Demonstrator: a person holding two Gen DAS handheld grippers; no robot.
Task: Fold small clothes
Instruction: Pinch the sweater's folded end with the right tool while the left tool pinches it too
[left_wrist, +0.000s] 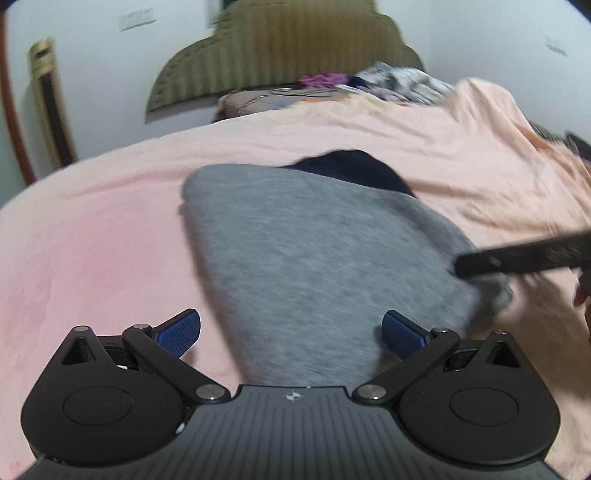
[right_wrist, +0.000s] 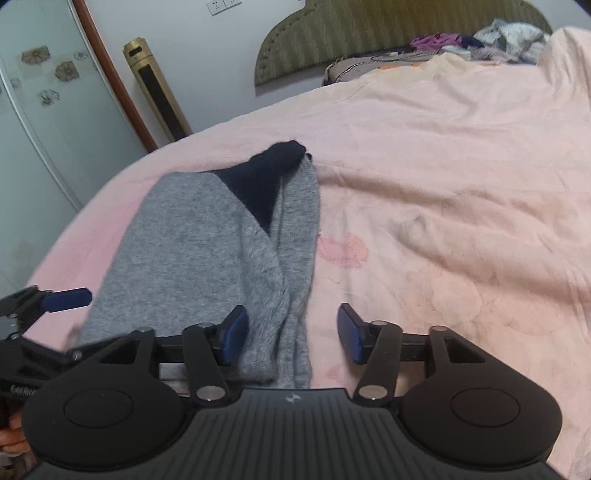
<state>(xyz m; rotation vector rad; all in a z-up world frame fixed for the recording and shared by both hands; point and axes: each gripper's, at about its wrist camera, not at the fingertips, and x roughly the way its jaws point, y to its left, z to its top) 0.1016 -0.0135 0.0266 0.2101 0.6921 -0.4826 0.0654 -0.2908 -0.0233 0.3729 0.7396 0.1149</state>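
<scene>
A grey knit garment with a dark navy part lies folded lengthwise on the pink bed sheet. My left gripper is open wide at its near end, and the blue pads stand clear of the cloth on both sides. In the right wrist view the same garment shows one grey flap laid over the navy part. My right gripper is open over the garment's near right edge; the cloth lies between the pads, unpinched. The left gripper shows at the left edge.
The pink sheet stretches wide and wrinkled to the right. A pile of mixed clothes and a pillow sit by the green headboard. A gold tower unit and a glass door stand beyond the bed's left edge.
</scene>
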